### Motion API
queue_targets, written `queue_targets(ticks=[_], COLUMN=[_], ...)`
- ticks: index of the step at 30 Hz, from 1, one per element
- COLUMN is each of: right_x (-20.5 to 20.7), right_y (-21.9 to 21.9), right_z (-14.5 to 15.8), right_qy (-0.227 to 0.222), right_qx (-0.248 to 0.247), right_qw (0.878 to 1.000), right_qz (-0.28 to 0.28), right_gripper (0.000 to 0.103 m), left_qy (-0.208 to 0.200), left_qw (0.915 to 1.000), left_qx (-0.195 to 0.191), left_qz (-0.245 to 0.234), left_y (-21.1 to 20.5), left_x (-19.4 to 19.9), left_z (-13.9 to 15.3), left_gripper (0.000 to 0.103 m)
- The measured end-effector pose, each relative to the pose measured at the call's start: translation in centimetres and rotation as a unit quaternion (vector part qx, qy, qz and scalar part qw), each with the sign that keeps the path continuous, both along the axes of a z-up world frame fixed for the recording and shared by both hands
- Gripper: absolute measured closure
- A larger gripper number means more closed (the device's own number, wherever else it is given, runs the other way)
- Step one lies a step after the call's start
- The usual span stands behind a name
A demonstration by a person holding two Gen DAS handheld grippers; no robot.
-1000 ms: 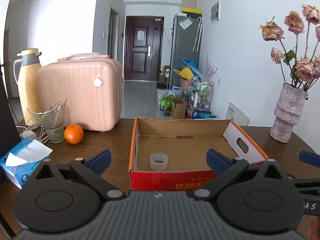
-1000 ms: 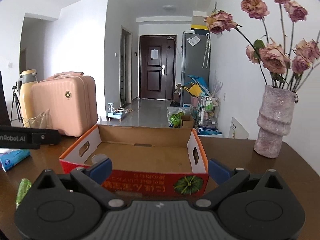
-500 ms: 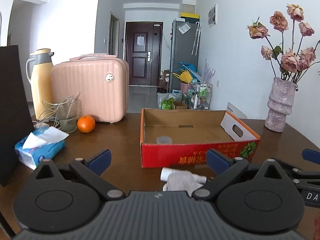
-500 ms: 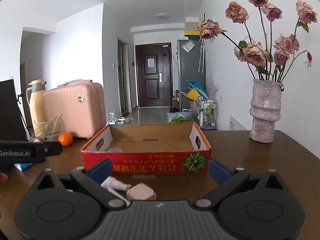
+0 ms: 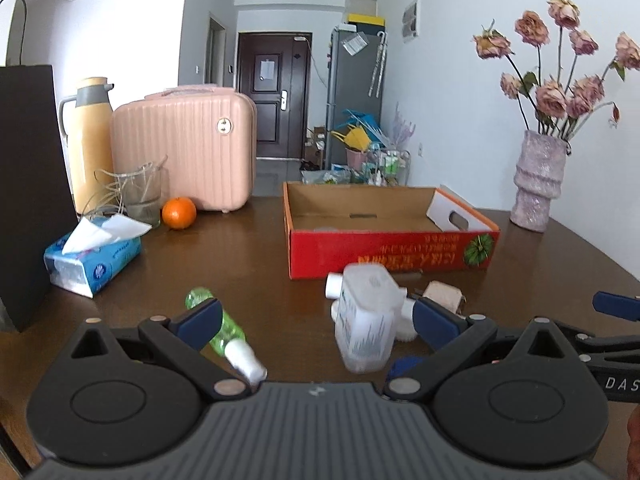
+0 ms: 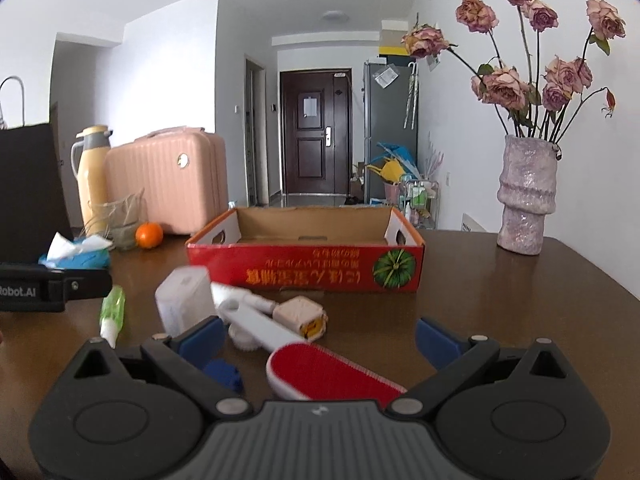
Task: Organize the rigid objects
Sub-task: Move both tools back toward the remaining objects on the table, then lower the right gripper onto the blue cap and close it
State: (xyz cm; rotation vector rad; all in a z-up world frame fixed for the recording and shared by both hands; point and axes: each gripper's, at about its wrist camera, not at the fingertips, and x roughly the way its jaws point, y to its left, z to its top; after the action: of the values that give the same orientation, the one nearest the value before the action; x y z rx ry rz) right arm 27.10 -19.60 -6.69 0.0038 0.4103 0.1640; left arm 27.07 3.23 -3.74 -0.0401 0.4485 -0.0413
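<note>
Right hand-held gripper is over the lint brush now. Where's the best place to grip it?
Grip the lint brush by its slim white handle, from above with jaws across its width. The handle is narrower than the red head; the clear bottle crowds its far end.

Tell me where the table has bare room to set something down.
Bare table between the red box and vase; also between tissue pack and box. Crowded in front of the box: white bottle, green bottle, lint brush.

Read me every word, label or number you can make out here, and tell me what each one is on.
"Robot.AI": on the left hand-held gripper, first letters cut off.
"DAS": on the right hand-held gripper, cut off at the edge.
Yellow characters on the red cardboard box: upside down, unreadable.
Clear bottle label print: too blurred.
Tissue pack print: too small.
</note>
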Motion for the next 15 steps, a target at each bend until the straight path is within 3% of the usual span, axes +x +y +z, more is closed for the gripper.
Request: queue_targets(ticks=[15], right_x=[-0.3], right_y=[3.5], right_z=[-1.4], right_qy=[0.028], right_qx=[-0.03], right_qw=[0.999], right_qz=[0.035], right_gripper=[0.002], left_qy=[0.013], left_qw=[0.9999], left_qx=[-0.009], left_qz=[0.008], left_y=[1.9], left_x=[-0.3], left_z=[-0.9], left_gripper=[0.0])
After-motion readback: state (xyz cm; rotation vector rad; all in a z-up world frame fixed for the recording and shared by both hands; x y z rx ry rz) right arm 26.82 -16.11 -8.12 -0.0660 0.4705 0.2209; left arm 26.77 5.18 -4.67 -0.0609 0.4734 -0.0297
